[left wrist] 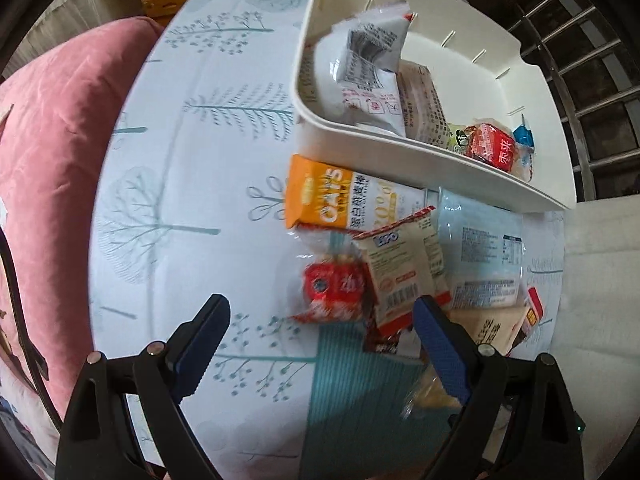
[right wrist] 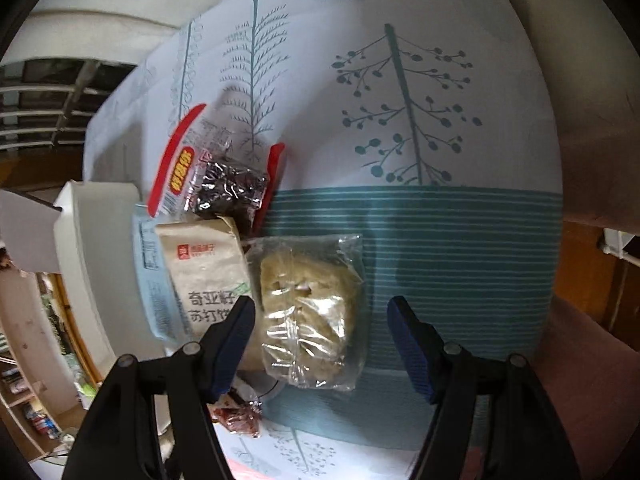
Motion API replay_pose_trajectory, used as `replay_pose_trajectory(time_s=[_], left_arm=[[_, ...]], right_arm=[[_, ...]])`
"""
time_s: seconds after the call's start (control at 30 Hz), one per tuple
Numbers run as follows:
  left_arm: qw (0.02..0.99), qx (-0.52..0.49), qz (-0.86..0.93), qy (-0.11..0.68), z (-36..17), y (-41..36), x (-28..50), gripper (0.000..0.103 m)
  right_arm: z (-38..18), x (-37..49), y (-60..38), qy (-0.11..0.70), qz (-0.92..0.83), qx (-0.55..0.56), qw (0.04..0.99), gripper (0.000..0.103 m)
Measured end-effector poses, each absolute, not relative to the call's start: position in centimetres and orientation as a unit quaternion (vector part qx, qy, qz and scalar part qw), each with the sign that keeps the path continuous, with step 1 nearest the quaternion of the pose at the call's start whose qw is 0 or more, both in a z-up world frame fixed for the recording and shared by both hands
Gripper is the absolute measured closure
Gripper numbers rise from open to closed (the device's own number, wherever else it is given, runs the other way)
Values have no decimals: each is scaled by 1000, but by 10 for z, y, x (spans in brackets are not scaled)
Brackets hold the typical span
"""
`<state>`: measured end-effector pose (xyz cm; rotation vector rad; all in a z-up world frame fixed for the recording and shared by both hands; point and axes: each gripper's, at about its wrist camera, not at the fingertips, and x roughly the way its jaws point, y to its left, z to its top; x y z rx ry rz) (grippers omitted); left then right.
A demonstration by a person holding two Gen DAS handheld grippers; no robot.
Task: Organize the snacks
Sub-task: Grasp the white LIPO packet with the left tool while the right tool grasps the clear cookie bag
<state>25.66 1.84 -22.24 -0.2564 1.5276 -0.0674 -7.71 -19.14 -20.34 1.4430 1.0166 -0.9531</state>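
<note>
A white bin (left wrist: 360, 148) at the top right holds several snack packets, among them a grey-white one (left wrist: 368, 60) and a red one (left wrist: 492, 144). In front of it on the tablecloth lie an orange OATS box (left wrist: 332, 196), a red wrapped snack (left wrist: 336, 288), a cream packet (left wrist: 400, 272) and a pale blue packet (left wrist: 480, 248). My left gripper (left wrist: 320, 312) hangs open just below the red snack, holding nothing. My right gripper (right wrist: 320, 308) is open and points down over a clear bag of beige pastry (right wrist: 308, 308). The bag lies between its fingers, and the right pad stands apart from it.
A beige cracker packet (right wrist: 204, 264), a red-edged packet of dark snacks (right wrist: 216, 172) and a small wrapped candy (right wrist: 240, 416) lie left of the clear bag, next to the bin's wall (right wrist: 92, 260). A pink cushion (left wrist: 52, 160) borders the table's left side. A dark metal rack (left wrist: 592, 80) stands behind the bin.
</note>
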Motion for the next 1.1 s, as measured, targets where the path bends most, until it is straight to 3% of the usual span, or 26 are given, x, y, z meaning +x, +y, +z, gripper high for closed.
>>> replay_pose_trajectory(time_s=[0.43,0.73,0.93,1.1], left_arm=[[677,-112,-44,726,-259,-20,288,11],[664,-96,-44,740,-273,-48,302,17],[663,-76,-30,744,-278,-65,313,28],[668,-63,-24,741,-275,-76,318,46]], right_arm=[[-218,-33,-193,516,-380,567,518,43],[-229,-8,-208,552,-374,555,498,45],[-231,2,-217,571,-370,545,489,46],[-232,10,-221,579,-366,541,488,46]])
